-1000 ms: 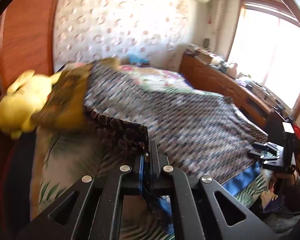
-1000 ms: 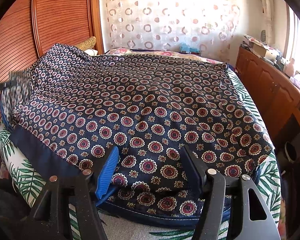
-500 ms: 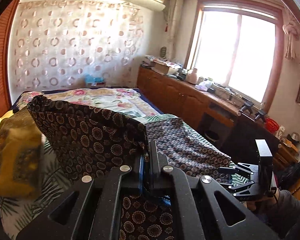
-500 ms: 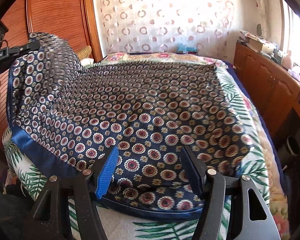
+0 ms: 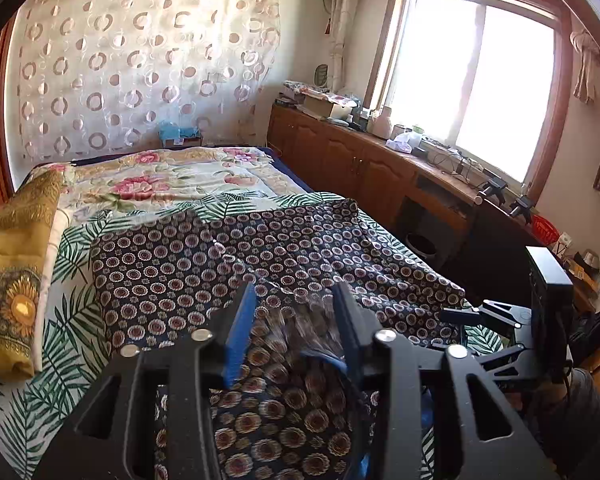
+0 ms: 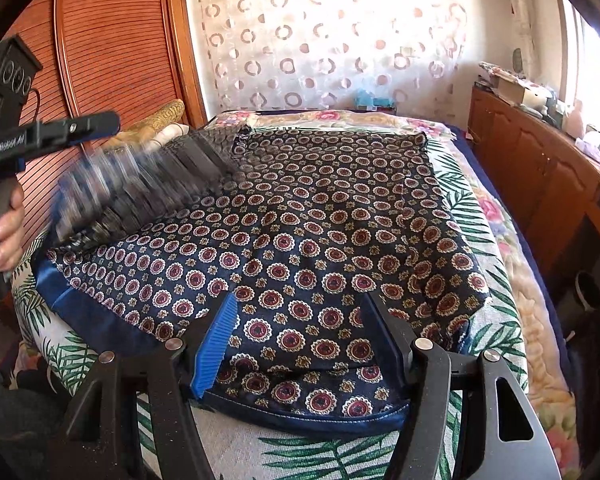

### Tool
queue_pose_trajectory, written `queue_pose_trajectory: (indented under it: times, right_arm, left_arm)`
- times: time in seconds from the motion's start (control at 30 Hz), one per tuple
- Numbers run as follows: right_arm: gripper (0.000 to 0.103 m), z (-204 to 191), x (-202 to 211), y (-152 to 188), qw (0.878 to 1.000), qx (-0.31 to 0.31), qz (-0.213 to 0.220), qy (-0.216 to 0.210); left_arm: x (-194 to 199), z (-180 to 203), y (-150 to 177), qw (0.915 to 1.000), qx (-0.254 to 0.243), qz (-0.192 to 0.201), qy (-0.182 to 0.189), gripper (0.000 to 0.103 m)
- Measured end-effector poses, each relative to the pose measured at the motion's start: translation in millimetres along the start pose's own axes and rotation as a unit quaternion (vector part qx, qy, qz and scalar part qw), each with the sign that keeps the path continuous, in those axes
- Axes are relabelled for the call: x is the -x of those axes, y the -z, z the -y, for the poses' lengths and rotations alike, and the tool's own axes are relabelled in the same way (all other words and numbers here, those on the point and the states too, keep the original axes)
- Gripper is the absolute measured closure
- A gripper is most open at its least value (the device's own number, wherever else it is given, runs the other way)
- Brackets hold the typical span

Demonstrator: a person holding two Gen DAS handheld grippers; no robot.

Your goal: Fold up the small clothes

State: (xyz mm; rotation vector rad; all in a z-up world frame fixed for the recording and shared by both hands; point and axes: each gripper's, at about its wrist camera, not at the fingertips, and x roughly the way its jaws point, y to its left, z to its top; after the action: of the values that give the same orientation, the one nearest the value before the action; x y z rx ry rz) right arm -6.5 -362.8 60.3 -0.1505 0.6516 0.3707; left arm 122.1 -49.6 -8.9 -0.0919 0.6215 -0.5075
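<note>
A navy garment with red and white medallions (image 6: 320,216) lies spread on the bed, its blue hem toward me; it also shows in the left wrist view (image 5: 228,256). My left gripper (image 5: 296,304) is open above the garment's left side; a blurred fold of cloth (image 6: 140,184) drops below it. It shows in the right wrist view (image 6: 100,126) at the left, held by a hand. My right gripper (image 6: 300,312) is open and empty over the near hem. It shows in the left wrist view (image 5: 460,314) at the right.
The bed has a leaf-print sheet (image 5: 72,320) and a floral quilt (image 5: 160,176). A yellow pillow (image 5: 16,264) lies at the left. A wooden wardrobe (image 6: 112,40) stands to the left, a wooden cabinet (image 5: 380,168) under the window at the right.
My left gripper carried the garment's left edge over toward the middle, then opened and let it go. The cloth is falling. My right gripper stayed open over the near hem.
</note>
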Motion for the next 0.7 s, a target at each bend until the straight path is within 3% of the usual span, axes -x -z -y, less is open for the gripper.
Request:
queue_pose_trajectory:
  times: [0.13,0.17,0.4,0.7]
  right_arm:
    - [0.037,-5,-6,-7,1.000,0.002,0.001,-0.009]
    - [0.037,-7,-9,-10,1.000,0.005,0.001,-0.010]
    - [0.037,-25,-33,-29,0.999,0.026,-0.004,-0.028]
    - [0.037,-40,-82,-66,0.996,0.047,-0.030,-0.070]
  left_arm:
    - [2,-3,9,0.9999,0.009,-0.002,-0.009,0.026]
    - [3,-6,11,0.9999,0.011,-0.001,-0.012,0.023]
    - [14,-24,22,0.9981,0.022,0.005,-0.058,0.023]
    - [25,-50,29,0.9950,0.039,0.019,-0.090,0.023]
